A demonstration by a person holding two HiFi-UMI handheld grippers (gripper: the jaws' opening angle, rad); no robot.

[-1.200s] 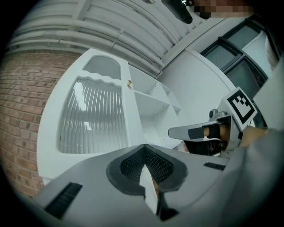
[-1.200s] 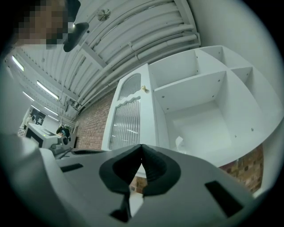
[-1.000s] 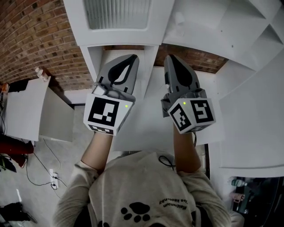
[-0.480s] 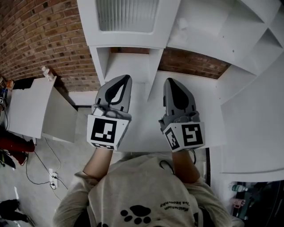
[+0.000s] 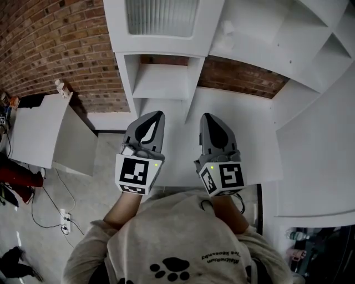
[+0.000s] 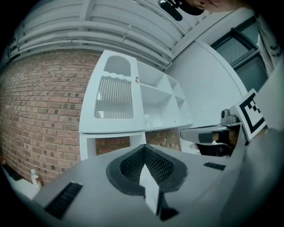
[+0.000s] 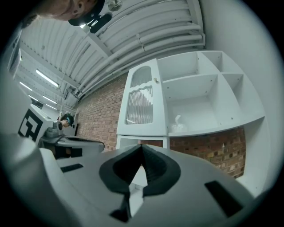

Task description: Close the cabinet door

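Our left claw [image 6: 144, 153] is pressed together, its dark ribbed pads meeting at the tips with nothing between them. Our right claw [image 7: 142, 153] is pressed together likewise and holds nothing. In the head view the two lie side by side, a little apart, below the cabinet door [image 5: 161, 16] and well apart from it, over the white worktop [image 5: 249, 122].

The cabinet door is white, with an arched top, a panel of ribbed glass in its middle and a small knob [image 7: 156, 80] on its right edge. It lies flat against the front of the white shelf unit [image 7: 208, 88] and covers the unit's left compartment. Neither claw touches it.

Right of the door the unit's compartments stand open, and a small white thing [image 7: 176, 122] sits in the one just beside the door. Below the door is an open niche [image 5: 161, 80] with a shelf, and its uprights come down to the worktop just ahead of the claw tips. Behind and left of the door runs a brick wall [image 5: 50, 44]. Further left of the door, and lower, stands a small white table [image 5: 33, 133] with a bottle [image 5: 60, 87] at its far corner. Below and right of the door the worktop runs open as far as a white side panel [image 5: 316, 144].
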